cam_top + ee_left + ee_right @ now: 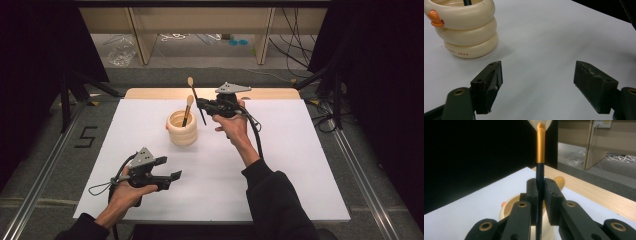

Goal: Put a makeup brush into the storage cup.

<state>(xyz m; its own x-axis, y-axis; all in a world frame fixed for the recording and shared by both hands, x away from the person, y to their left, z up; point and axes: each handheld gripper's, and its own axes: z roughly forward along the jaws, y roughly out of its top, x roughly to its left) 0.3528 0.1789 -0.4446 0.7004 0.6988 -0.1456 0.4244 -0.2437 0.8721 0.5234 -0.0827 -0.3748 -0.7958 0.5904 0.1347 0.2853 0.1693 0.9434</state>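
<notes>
A makeup brush (196,100) is held clamped by its dark handle in the right gripper (206,105), raised just beside and above the cream ringed holder (182,131) on the white counter (280,165). One brush (187,110) is already seen standing in the holder. The held brush is judged yet to be lowered in. The left gripper (169,168) is held wide open and empty, near the counter's front.
</notes>
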